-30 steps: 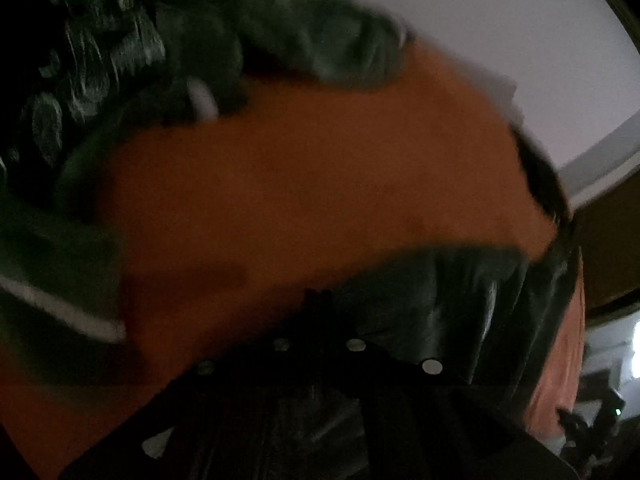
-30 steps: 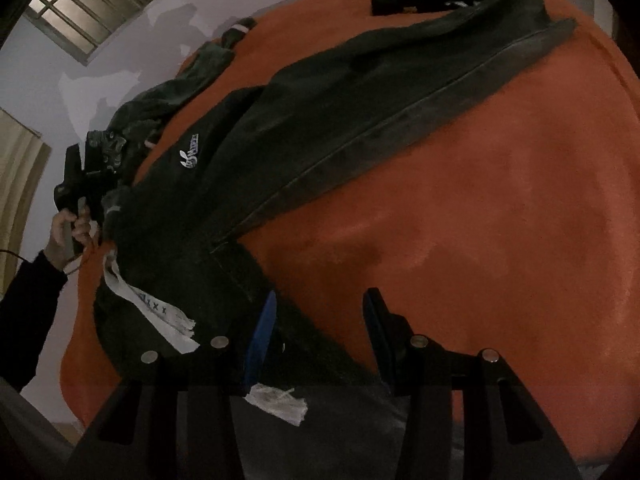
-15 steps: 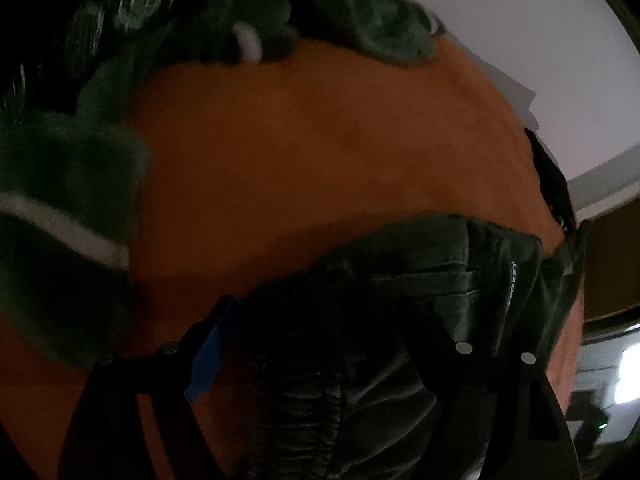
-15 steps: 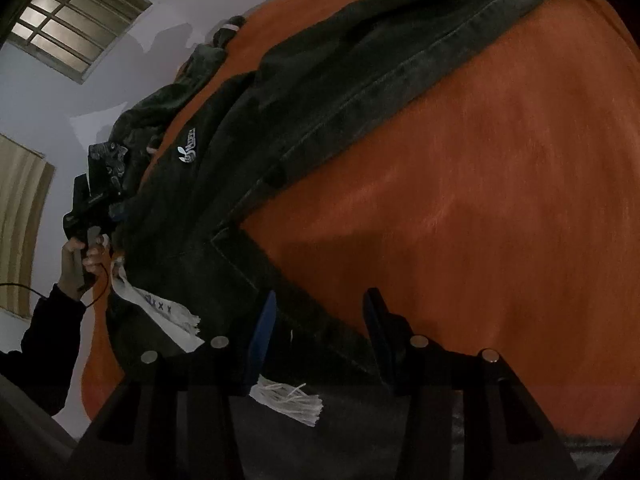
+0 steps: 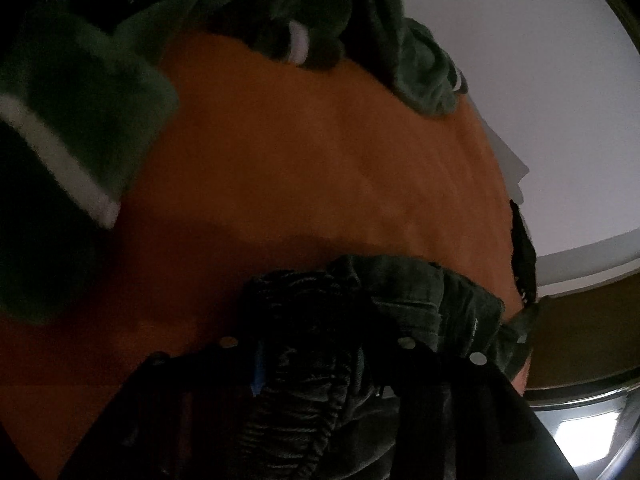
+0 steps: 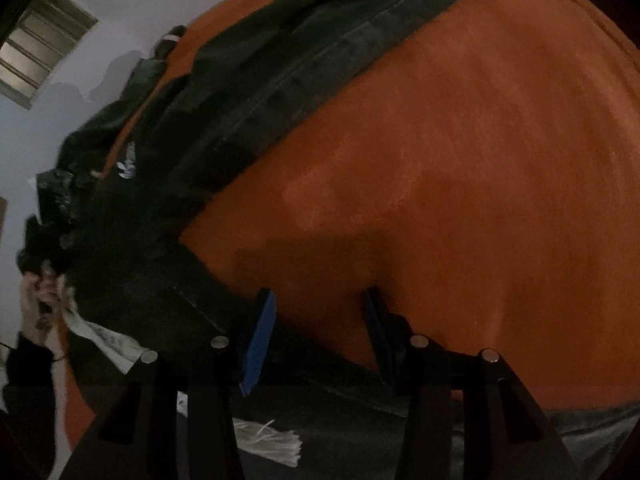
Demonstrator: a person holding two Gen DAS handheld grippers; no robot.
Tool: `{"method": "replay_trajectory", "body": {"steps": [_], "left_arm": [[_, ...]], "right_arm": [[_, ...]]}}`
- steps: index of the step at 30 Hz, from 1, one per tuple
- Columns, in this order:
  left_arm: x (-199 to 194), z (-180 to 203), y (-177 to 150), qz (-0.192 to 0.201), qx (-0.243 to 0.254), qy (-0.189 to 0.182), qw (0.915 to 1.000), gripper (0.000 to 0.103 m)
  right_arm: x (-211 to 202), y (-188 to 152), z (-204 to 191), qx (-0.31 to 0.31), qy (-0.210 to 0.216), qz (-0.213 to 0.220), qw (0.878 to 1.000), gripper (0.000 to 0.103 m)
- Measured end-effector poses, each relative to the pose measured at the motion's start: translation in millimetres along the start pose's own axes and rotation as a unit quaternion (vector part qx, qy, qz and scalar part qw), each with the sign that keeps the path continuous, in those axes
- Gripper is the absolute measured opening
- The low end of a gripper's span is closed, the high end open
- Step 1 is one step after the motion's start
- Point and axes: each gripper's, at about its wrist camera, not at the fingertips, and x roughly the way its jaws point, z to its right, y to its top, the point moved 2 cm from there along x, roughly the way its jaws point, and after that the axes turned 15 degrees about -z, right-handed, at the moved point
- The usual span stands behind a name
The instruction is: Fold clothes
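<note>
- The right wrist view takes in the whole spread: dark trousers [image 6: 256, 92] stretched slantwise across an orange blanket [image 6: 460, 160], a white logo [image 6: 127, 165] on the cloth, and a white label [image 6: 108, 340] at the waist end. At the left edge, a hand [image 6: 38, 300] grips the left gripper [image 6: 44, 236] by the waistband. A barred window [image 6: 40, 56] shows on the wall.
- The left wrist view is close and dim. It shows what the other misses: a green garment with a white stripe [image 5: 72, 128] and a heap of dark green clothes [image 5: 360, 32] at the blanket's far edge.
- The left gripper's [image 5: 328, 364] jaws are closing, with the gathered elastic waistband [image 5: 304, 392] bunched between them; whether the pads already press the cloth cannot be told.
- The right gripper [image 6: 318, 320] has its jaws spread partway, pinching nothing. Bare blanket lies between the tips, and the trouser edge runs just left of and under the blue pad [image 6: 260, 340].
</note>
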Motion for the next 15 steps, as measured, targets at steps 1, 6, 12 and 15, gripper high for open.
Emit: {"method": "replay_trajectory", "body": {"steps": [1,6,12,15], "left_arm": [[0,2,2,0.004,0.005,0.008,1.0,0.039],[-1,-13,11,0.023,-0.021,0.015,0.9994,0.038],[9,-14,-3,0.065,0.035,0.03,0.9968,0.038],[10,-22,4,0.054,0.019,0.012,0.9983,0.038]], "right_arm": [[1,0,-3,-0.007,-0.011,0.001,1.0,0.044],[-1,-1,-4,-0.013,-0.018,0.007,1.0,0.044],[-7,-1,2,0.002,-0.016,0.006,1.0,0.044],[-9,3,4,0.006,-0.015,0.004,1.0,0.044]]}}
